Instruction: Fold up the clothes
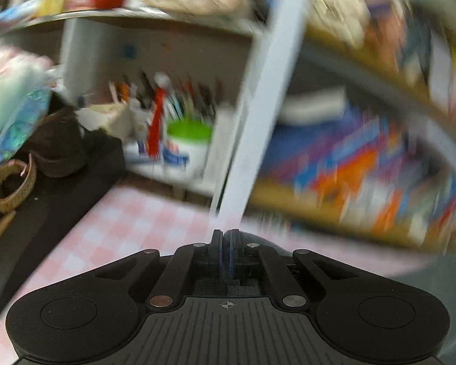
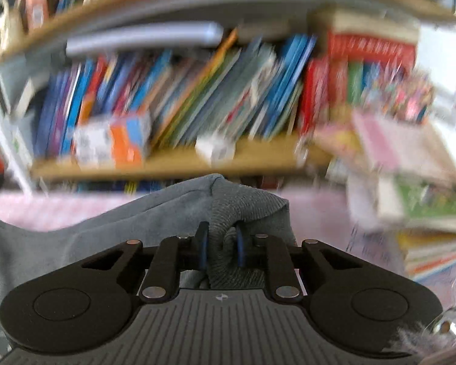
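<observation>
Right wrist view, foreground: the right gripper point(image 2: 221, 248) has its two blue-edged fingers point(image 2: 202, 248) closed on a bunched fold of a grey-blue garment point(image 2: 155, 213). The pinched part is a ribbed band, rolled between the pads; the smoother cloth spreads away to the left and rises in a peak just beyond the fingertips. The garment lies over a pink checked tablecloth point(image 2: 39, 210). Beyond it, blurred, a wooden shelf point(image 2: 173, 159) carries a row of leaning books point(image 2: 215, 97); a stack of books point(image 2: 422, 200) sits at the right.

Left wrist view, foreground: the left gripper point(image 1: 225, 240) has its fingers pressed together with only a thin slit between them; no cloth shows between them. A little grey cloth appears just behind its right linkage. The same pink checked cloth point(image 1: 130, 222) lies ahead. Seen only here: a woven basket point(image 1: 10, 184) on a dark surface at left, a white cup with green rim point(image 1: 190, 147) holding pens, and a white upright post point(image 1: 264, 103).
</observation>
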Demonstrator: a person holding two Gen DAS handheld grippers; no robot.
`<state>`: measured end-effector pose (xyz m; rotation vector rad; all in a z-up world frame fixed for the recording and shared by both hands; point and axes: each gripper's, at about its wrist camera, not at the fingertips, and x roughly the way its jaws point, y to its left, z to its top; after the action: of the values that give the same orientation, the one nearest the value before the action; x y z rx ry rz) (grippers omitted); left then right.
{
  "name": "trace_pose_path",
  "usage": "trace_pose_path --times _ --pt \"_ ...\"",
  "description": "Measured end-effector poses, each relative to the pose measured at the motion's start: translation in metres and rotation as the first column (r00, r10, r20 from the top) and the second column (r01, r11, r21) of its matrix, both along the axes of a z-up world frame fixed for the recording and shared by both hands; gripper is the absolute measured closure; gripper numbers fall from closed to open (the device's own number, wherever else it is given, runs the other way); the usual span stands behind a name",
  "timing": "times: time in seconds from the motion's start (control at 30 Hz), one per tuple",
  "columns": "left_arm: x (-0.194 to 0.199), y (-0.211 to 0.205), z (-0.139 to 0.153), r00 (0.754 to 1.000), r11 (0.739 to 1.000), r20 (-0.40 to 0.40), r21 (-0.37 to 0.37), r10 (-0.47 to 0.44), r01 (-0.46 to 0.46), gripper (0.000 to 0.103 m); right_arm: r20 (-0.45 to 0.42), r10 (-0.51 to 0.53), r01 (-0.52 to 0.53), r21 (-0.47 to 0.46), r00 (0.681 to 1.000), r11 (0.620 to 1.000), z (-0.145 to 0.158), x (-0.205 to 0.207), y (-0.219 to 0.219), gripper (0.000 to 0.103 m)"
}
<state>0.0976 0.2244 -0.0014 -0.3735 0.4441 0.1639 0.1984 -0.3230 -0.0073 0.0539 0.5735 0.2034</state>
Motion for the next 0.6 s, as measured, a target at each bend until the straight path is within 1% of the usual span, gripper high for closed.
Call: trace_pose_path --times 0.07,0.1,0.13,0.17,0.23,0.27,0.3,0.33,0.37,0.4,0.43,0.5,0.6 --pt "0.014 0.004 -0.006 1.0 0.999 -0.017 -0.029 0.023 -0.024 0.1 0.0 -0.031 0.031 0.006 1.0 1.0 -0.001 0.017 0.0 0.089" --pt "0.025 0.003 -0.012 0.998 0.999 -0.049 -0.019 0.025 -0.026 0.099 -0.02 -0.04 0.041 0.01 0.999 0.999 -0.007 0.028 0.0 0.089" --pt "0.037 0.002 -0.02 0.994 1.0 -0.107 -0.005 0.024 -0.025 0.095 -0.042 -0.049 0.05 0.014 0.998 0.999 -0.013 0.038 0.001 0.089" --pt "0.049 0.001 -0.03 0.985 1.0 -0.17 0.007 0.024 -0.023 0.092 -0.075 -0.05 0.05 -0.007 0.996 0.999 -0.024 0.047 0.005 0.088" --pt "0.07 -0.004 -0.044 0.956 0.998 -0.288 0.061 0.045 -0.028 0.09 -0.14 -0.064 0.054 -0.076 0.988 0.996 -0.044 0.064 0.013 0.077" --pt "0.072 -0.005 -0.046 0.95 0.997 -0.309 0.077 0.046 -0.023 0.088 -0.169 -0.08 0.06 -0.122 0.982 0.991 -0.054 0.07 0.016 0.07" --pt "0.074 -0.007 -0.048 0.945 0.996 -0.323 0.089 0.044 -0.016 0.084 -0.178 -0.099 0.072 -0.152 0.979 0.986 -0.059 0.072 0.017 0.068" --pt "0.072 -0.008 -0.045 0.947 0.996 -0.319 0.091 0.042 -0.014 0.076 -0.172 -0.108 0.083 -0.146 0.979 0.986 -0.057 0.069 0.014 0.067" --pt "0.066 -0.009 -0.04 0.955 0.995 -0.295 0.094 0.039 -0.012 0.071 -0.164 -0.114 0.093 -0.135 0.98 0.986 -0.055 0.065 0.011 0.064" --pt "0.06 -0.011 -0.035 0.963 0.995 -0.268 0.099 0.037 -0.01 0.062 -0.156 -0.121 0.102 -0.124 0.98 0.987 -0.053 0.062 0.008 0.059" --pt "0.052 -0.014 -0.03 0.969 0.994 -0.244 0.11 0.031 -0.005 0.056 -0.144 -0.12 0.103 -0.118 0.982 0.988 -0.05 0.057 0.007 0.058" --pt "0.037 -0.019 -0.02 0.98 0.991 -0.198 0.134 0.019 0.008 0.054 -0.127 -0.096 0.081 -0.125 0.987 0.989 -0.043 0.043 0.007 0.057" --pt "0.015 -0.026 -0.014 0.982 0.992 -0.186 0.118 -0.011 0.034 0.054 -0.122 -0.049 0.033 -0.123 0.991 0.992 -0.037 0.014 0.011 0.054"
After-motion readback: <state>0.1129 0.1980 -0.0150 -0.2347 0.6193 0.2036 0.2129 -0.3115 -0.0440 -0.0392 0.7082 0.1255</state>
